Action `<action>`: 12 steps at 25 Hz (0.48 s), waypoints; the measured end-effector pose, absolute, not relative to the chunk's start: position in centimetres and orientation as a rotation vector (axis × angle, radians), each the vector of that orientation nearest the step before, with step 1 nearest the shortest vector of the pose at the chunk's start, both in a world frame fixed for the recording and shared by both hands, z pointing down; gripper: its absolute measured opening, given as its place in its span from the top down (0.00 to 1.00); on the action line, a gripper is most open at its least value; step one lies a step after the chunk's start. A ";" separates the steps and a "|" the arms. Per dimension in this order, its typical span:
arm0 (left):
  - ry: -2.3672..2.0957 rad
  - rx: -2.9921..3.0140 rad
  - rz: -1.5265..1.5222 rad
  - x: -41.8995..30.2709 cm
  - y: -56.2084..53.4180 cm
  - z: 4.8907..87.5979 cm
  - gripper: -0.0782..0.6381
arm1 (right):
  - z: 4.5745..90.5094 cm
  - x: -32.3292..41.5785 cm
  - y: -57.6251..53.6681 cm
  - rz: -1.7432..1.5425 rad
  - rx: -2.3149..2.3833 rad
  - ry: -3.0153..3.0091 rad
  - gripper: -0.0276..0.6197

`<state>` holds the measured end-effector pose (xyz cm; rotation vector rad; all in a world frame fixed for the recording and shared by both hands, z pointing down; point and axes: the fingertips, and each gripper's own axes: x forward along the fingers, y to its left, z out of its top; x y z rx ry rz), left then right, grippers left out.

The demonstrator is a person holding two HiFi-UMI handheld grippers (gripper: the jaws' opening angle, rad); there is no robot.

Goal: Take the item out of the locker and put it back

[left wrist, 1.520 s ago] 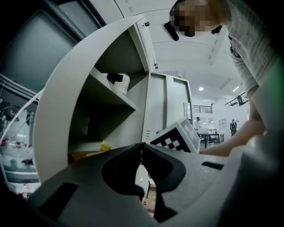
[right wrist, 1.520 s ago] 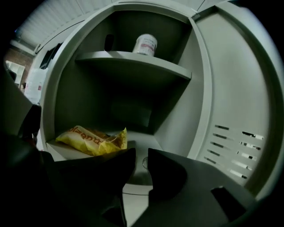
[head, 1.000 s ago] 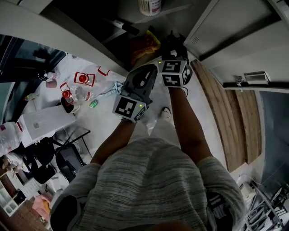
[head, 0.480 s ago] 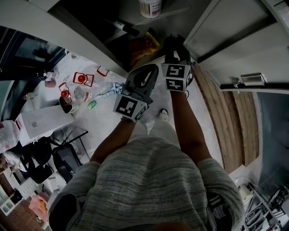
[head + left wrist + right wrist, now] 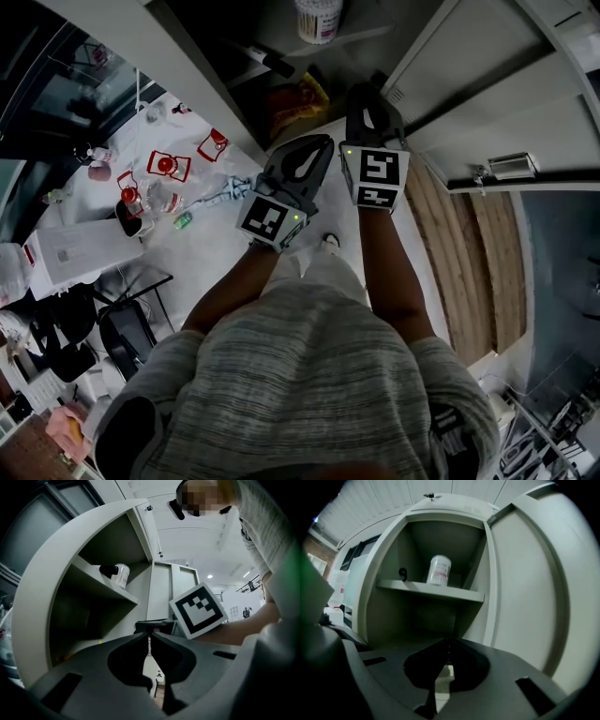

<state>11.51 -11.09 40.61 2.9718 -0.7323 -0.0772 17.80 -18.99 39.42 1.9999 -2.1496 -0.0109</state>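
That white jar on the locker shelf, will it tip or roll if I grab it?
Probably stable: the jar stands upright on the shelf. Its round sides may slip in a grip, and tipped over it would likely roll.

The person wears a short-sleeved top (image 5: 300, 375) of grey marl with fine, lighter horizontal streaks and a darker patch at each shoulder. The left gripper (image 5: 322, 143) and the right gripper (image 5: 366, 91) are moulded in matt dark grey plastic, each with broad curved jaws that taper to a point around a rounded hollow, and with slot-shaped openings in the shell. Each carries a white cube printed with black square markers, the left cube (image 5: 273, 222) and the right cube (image 5: 378, 176), with a small green light (image 5: 349, 150) at a corner of each.
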 end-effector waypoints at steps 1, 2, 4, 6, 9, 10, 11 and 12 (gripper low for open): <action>-0.727 2.974 -0.082 11.6 -11.0 40.4 0.87 | 38.6 17.6 -18.6 -0.028 2.004 -2.165 0.92; -0.721 2.978 -0.083 11.6 -10.9 40.2 0.87 | 37.7 17.4 -18.2 -0.045 2.009 -2.181 0.92; -0.710 2.985 -0.089 11.8 -10.8 39.9 0.87 | 35.9 17.0 -17.5 -0.081 2.016 -2.211 0.92; -0.718 2.992 -0.152 12.1 -11.0 38.8 0.87 | 34.2 16.7 -16.9 -0.112 2.015 -2.236 0.92; -0.718 3.002 -0.209 12.2 -11.0 37.5 0.87 | 31.8 16.2 -16.0 -0.155 2.029 -2.292 0.92; -0.712 3.006 -0.209 12.1 -10.8 37.4 0.87 | 31.0 16.0 -15.5 -0.163 2.039 -2.315 0.92; -0.706 3.010 -0.209 12.0 -10.7 37.2 0.87 | 30.2 15.9 -15.2 -0.167 2.047 -2.339 0.92; -0.703 3.013 -0.211 12.0 -10.7 37.1 0.87 | 29.5 15.8 -14.8 -0.167 2.049 -2.369 0.92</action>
